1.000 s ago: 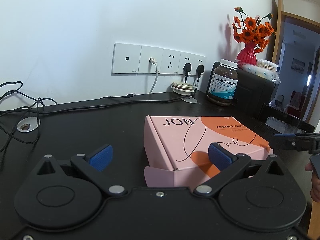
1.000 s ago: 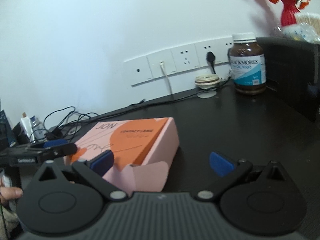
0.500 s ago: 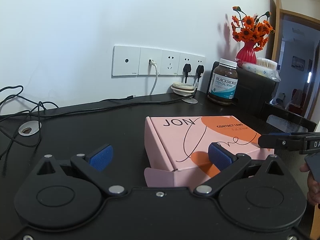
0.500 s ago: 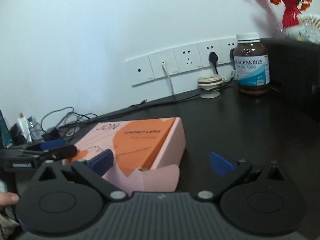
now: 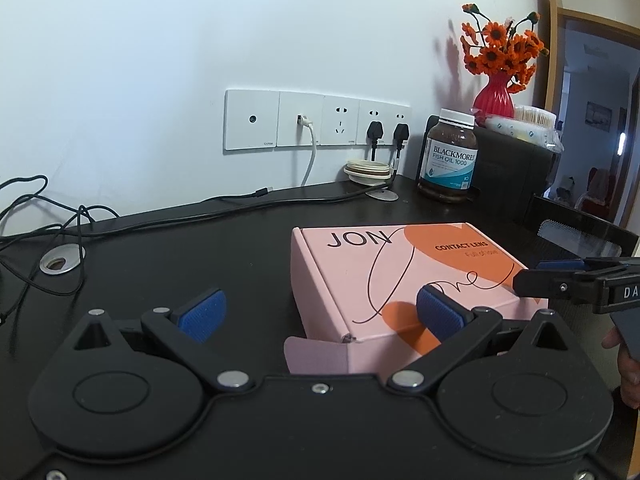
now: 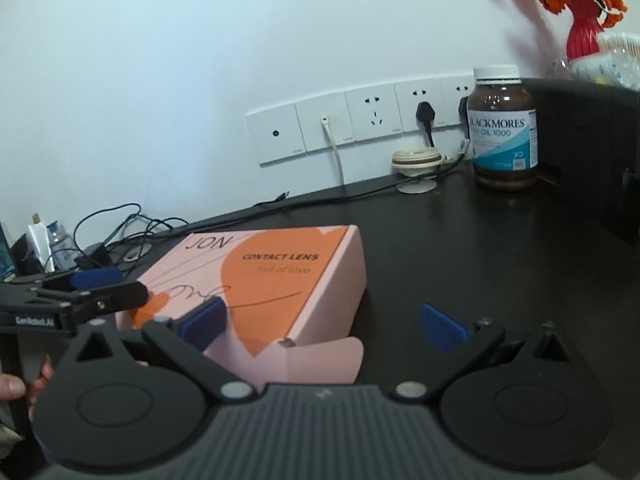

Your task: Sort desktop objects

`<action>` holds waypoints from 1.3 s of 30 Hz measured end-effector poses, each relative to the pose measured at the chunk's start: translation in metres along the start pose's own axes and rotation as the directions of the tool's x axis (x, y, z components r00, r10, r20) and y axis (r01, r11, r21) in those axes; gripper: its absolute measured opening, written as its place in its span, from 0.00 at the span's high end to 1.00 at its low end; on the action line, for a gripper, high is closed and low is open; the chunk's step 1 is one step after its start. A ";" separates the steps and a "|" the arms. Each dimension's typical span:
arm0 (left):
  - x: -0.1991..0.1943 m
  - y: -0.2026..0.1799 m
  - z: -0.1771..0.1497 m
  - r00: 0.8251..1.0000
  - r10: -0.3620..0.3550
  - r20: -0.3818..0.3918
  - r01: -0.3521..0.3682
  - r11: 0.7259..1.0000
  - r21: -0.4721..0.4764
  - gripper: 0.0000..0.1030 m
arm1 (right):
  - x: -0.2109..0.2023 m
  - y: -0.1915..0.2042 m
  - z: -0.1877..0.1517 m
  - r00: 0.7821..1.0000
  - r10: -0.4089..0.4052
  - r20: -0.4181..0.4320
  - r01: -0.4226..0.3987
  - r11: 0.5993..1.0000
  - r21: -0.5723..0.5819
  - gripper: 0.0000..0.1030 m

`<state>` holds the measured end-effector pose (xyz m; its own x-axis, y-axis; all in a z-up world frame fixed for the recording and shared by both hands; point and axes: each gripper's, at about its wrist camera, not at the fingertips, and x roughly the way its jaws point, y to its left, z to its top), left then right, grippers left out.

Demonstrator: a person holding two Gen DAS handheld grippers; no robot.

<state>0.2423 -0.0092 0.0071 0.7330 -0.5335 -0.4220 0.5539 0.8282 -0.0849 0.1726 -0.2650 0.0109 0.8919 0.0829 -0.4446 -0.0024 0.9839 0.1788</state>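
A pink and orange contact lens box (image 5: 404,276) (image 6: 272,280) lies flat on the black desk (image 5: 200,248), a front flap hanging loose. My left gripper (image 5: 320,312) stands open at the box's near left corner, its right pad over the lid. From the right side my right gripper (image 6: 324,324) is open too, its left pad over the box's near edge. Each gripper shows in the other's view beside the box. A brown fish oil bottle (image 5: 448,156) (image 6: 503,128) stands at the back right.
Wall sockets (image 5: 316,120) with plugged cables (image 5: 280,200) run along the back. A cream cable roll (image 5: 368,170) sits under them. A red vase of orange flowers (image 5: 496,80) tops a black cabinet (image 5: 512,176) at right. Tangled wires (image 5: 36,208) and a desk grommet (image 5: 60,264) lie left.
The right gripper has moved in toward the box's right side and forward along the desk. The left gripper has barely moved. The box has not shifted.
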 end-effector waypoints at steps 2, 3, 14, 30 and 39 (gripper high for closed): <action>0.000 -0.001 0.000 1.000 0.004 0.005 -0.004 1.000 0.010 0.00 | 0.001 -0.001 0.001 1.000 0.000 -0.002 0.000 1.000 0.001 0.01; 0.000 -0.002 0.000 1.000 0.007 0.008 -0.007 1.000 0.016 0.00 | 0.002 -0.001 0.001 1.000 0.000 -0.002 0.000 1.000 0.002 0.01; 0.003 -0.006 0.000 0.999 0.034 0.037 -0.036 0.998 0.045 0.00 | 0.009 -0.004 0.006 1.000 0.000 -0.009 0.000 1.000 0.011 0.01; 0.014 -0.004 0.005 0.998 0.052 0.043 -0.053 0.998 0.028 0.00 | 0.015 -0.010 0.009 1.000 -0.014 -0.007 0.014 0.999 0.043 0.01; 0.013 -0.006 0.004 0.997 0.060 0.045 -0.061 0.998 0.031 0.00 | 0.004 0.005 0.004 0.998 0.061 -0.026 -0.062 0.998 -0.023 0.01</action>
<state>0.2505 -0.0221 0.0060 0.7817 -0.4904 -0.3852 0.5202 0.8535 -0.0308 0.1776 -0.2598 0.0133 0.8779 0.1473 -0.4556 -0.0679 0.9802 0.1861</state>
